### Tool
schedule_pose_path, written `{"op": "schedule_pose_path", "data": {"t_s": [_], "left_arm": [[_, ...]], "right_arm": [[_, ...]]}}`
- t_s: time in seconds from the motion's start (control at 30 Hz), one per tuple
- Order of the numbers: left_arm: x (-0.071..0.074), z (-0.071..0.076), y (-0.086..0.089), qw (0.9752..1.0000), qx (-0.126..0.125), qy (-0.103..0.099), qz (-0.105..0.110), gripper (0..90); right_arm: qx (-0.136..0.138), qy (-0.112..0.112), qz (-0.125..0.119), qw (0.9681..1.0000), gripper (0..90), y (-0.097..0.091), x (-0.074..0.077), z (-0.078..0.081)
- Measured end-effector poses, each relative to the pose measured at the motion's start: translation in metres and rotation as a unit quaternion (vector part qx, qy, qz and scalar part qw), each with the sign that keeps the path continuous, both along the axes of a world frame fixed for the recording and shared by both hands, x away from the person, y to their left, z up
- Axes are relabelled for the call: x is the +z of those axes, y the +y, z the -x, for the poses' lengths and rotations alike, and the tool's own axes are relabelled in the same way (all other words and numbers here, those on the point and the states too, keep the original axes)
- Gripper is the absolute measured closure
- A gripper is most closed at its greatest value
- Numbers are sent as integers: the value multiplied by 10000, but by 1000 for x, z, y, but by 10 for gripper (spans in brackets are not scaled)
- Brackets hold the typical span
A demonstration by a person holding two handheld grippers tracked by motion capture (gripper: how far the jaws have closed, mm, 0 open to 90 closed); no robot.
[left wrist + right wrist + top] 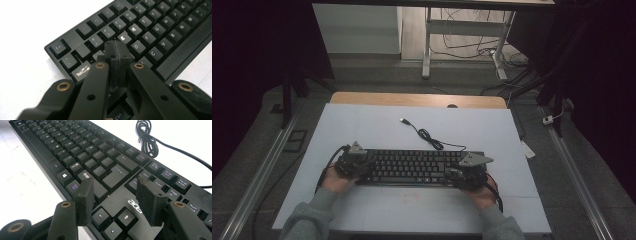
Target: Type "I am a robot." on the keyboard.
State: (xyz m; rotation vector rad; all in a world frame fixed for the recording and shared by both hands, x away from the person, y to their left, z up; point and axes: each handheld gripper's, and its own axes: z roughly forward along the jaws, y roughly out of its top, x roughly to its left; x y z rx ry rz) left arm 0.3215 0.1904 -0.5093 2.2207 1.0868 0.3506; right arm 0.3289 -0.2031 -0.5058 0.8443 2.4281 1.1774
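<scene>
black keyboard [412, 167] flat on the white table [362, 130], cable [427, 135] curling off behind. left gripper [117, 53] at the keyboard's left end, jaws pressed together, empty, tips over the keys near w. right gripper [113, 192] at the right end, jaws apart above the arrow keys, gripping nothing.

Dim, murky high view, overexposed white table in gripper views, blurred foreground jaws
</scene>
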Motion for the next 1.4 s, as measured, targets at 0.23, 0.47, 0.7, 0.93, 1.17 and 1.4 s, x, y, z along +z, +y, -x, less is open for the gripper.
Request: {"op": "schedule_pose_path", "data": {"t_s": [0.23,0.47,0.7,0.93,1.17,1.4], "left_arm": [[-3,0,-2,10000,-7,27,-44,888],[-4,-1,-4,10000,-19,44,-73,887],[-6,-1,-3,9999,-16,67,-85,887],[-7,-1,-4,9999,-16,75,-85,887],[-9,-2,-4,9999,-7,104,-67,888],[-3,1,-2,9999,-14,-10,160,860]], "right_arm": [[-4,-7,21,10000,488,0,-1,0],[-7,-5,43,10000,488,0,-1,0],[-13,2,33,10000,488,0,-1,0],[-8,-1,53,10000,488,0,-1,0],[-3,-3,52,10000,487,1,-1,0],[-16,-3,52,10000,488,0,-1,0]]}}
